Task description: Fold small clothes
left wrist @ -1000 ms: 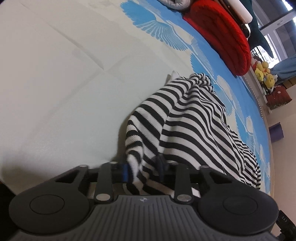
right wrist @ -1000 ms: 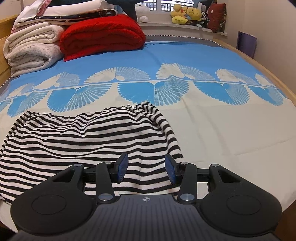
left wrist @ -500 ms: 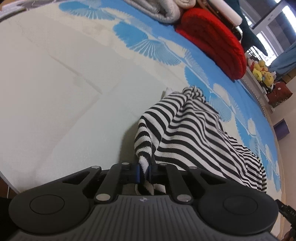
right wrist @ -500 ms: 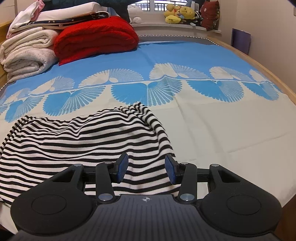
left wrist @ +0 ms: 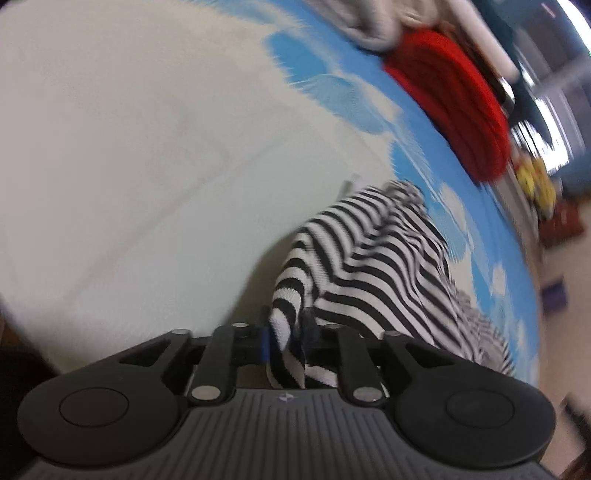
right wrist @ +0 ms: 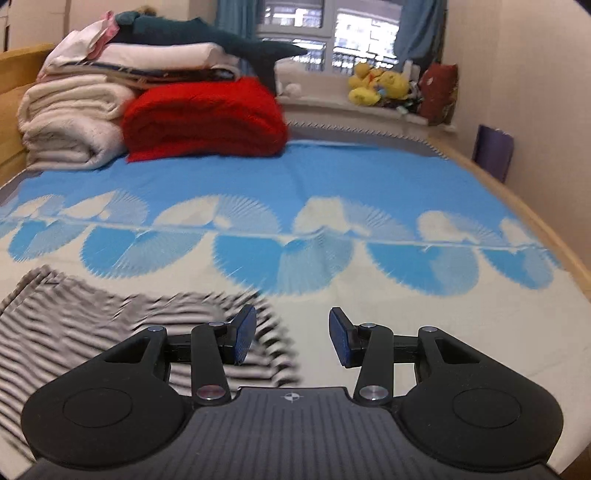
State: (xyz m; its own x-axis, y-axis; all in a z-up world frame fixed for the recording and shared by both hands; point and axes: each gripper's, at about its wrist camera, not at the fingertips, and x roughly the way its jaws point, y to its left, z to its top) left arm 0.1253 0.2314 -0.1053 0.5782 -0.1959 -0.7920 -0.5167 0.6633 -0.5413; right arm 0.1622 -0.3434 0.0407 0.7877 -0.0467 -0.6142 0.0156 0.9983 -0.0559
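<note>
Your left gripper (left wrist: pixel 286 341) has just been opening, yet its fingers hold the striped garment (left wrist: pixel 373 273); your right gripper (right wrist: pixel 291 338) fingers stand wide, empty, above the bed (right wrist: pixel 369 177).

Blue-and-cream bedspread (right wrist: pixel 332 177), wooden bed frame (right wrist: pixel 524 210), curtained window (right wrist: pixel 332 22), beige wall (right wrist: pixel 535 74)

Black-and-white striped garment (left wrist: pixel 373 266), blue-and-cream fan-patterned bedspread (right wrist: pixel 332 177), red blanket (right wrist: pixel 207 118).
</note>
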